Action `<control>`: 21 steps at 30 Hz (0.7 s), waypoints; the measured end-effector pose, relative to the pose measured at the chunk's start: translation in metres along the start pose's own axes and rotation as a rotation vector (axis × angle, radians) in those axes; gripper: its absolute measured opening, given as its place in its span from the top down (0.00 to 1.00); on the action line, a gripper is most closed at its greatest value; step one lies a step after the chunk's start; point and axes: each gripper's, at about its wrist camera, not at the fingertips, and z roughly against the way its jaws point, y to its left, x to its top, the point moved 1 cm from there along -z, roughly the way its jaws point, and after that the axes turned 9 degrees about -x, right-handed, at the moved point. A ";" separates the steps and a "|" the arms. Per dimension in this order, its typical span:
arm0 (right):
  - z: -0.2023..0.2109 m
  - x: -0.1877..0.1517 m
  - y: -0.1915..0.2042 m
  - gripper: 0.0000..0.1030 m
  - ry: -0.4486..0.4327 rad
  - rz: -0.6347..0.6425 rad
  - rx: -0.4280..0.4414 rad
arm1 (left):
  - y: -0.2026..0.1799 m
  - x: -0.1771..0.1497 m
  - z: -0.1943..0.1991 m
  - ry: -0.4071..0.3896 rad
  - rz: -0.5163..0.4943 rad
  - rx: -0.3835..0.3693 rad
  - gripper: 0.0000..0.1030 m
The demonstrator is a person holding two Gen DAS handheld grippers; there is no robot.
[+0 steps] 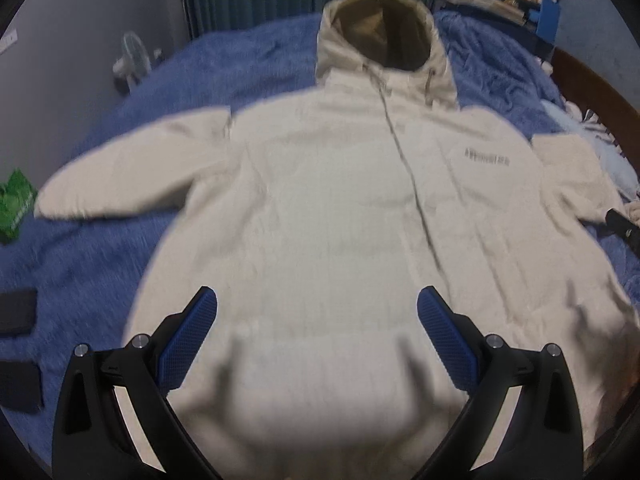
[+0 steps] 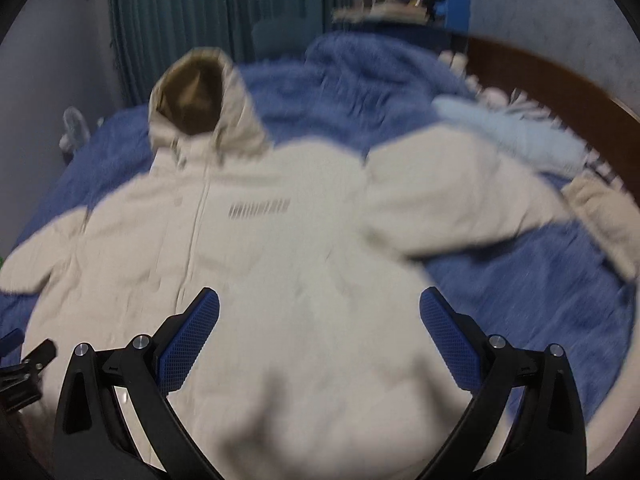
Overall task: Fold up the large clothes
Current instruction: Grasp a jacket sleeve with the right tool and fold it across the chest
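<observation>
Spread tongs (image 1: 316,300) above flat cream jacket (image 1: 340,200).

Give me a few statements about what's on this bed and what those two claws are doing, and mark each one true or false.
1. The cream jacket lies spread flat, front up, on the blue blanket. True.
2. The left claw is clamped on the jacket's hem. False: its jaws are wide apart, with nothing held between them.
3. The hood lies at the far end, its brown lining showing. True.
4. Both sleeves are already folded across the chest. False: the sleeves stretch out to either side.
5. The right claw is open. True.
6. The jacket is unzipped and lying open. False: the front is closed along its centre seam.
</observation>
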 end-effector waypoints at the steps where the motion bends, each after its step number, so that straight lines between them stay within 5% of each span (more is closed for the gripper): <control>1: 0.001 0.010 -0.010 0.06 -0.008 -0.024 0.010 | 0.001 0.007 0.003 -0.018 -0.002 0.004 0.06; 8: -0.044 0.072 -0.084 0.06 0.060 -0.196 0.073 | 0.005 0.062 -0.015 -0.034 -0.056 0.039 0.06; 13: -0.112 0.048 -0.143 0.06 0.259 -0.416 0.150 | 0.014 0.059 -0.056 0.043 -0.024 0.020 0.06; 18: -0.152 0.024 -0.152 0.30 0.382 -0.556 0.283 | 0.012 0.045 -0.082 0.099 -0.070 0.062 0.06; 21: -0.167 0.019 -0.150 0.41 0.422 -0.568 0.278 | 0.013 0.042 -0.084 0.095 -0.084 0.059 0.06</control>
